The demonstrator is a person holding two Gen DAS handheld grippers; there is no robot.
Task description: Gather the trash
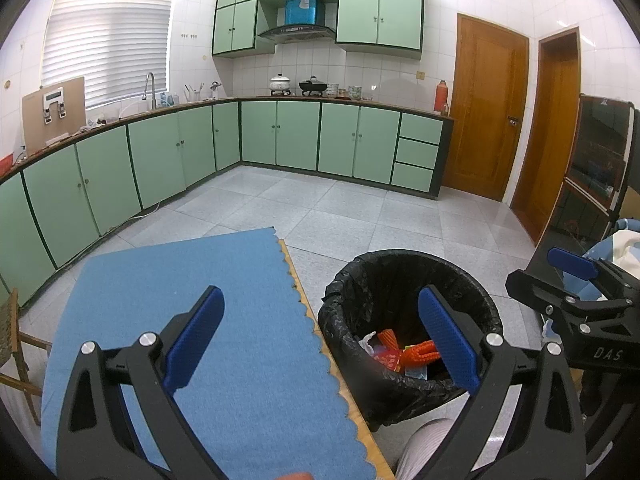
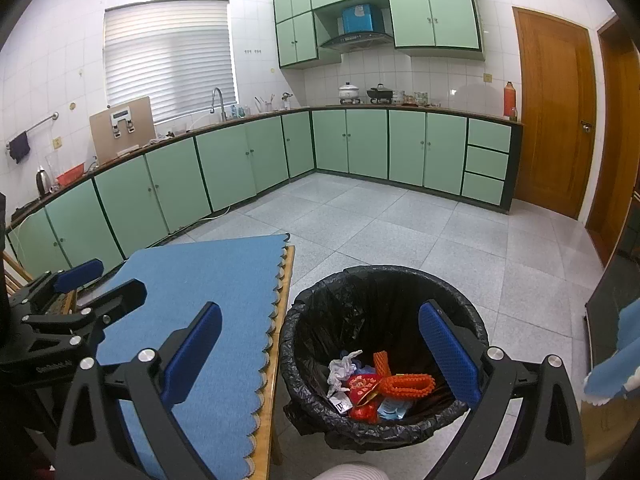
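Inside the round black-bagged trash bin (image 2: pixel 384 320) | long orange bumpy wrapper (image 2: pixel 408 385) lies flat, pointing left-right | left hand-held gripper (image 1: pixel 320 336) wide apart, empty | right hand-held gripper (image 2: pixel 320 350) wide apart, empty

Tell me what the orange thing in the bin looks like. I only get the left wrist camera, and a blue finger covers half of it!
Observer: In the right wrist view all of it shows. The orange bristly piece is one long, slightly curved strip lying on top of the other trash in the bin.
Operator: Cool! What is on the counter left of the red thing at the edge of my picture?
Observer: A dark kettle stands there on the counter. It is outside your picture.
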